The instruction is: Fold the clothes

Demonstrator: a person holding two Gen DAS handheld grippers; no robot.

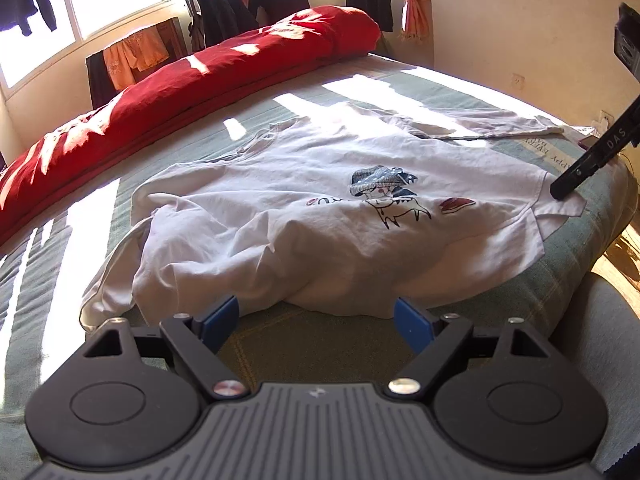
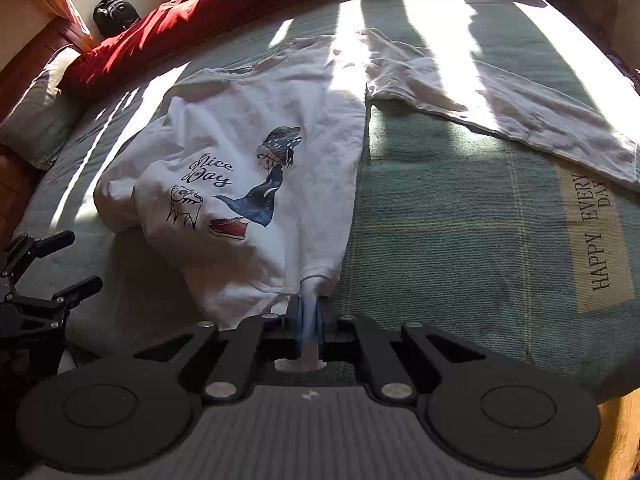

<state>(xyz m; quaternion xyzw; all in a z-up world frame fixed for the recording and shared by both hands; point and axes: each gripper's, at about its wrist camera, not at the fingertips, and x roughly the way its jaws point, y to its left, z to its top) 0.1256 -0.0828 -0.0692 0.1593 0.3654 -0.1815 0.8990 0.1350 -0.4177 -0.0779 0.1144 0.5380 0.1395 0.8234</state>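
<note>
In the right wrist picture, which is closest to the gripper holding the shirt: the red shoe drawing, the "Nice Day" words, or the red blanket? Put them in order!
From the right gripper, pinching the shirt's hem:
1. Red shoe drawing, low on the shirt, just up and left.
2. "Nice Day" words, higher on the shirt, left.
3. Red blanket, along the bed's far edge.

Each black claw (image 1: 316, 322) has blue pads (image 1: 219, 322), silver screws and a ribbed grey base.
</note>
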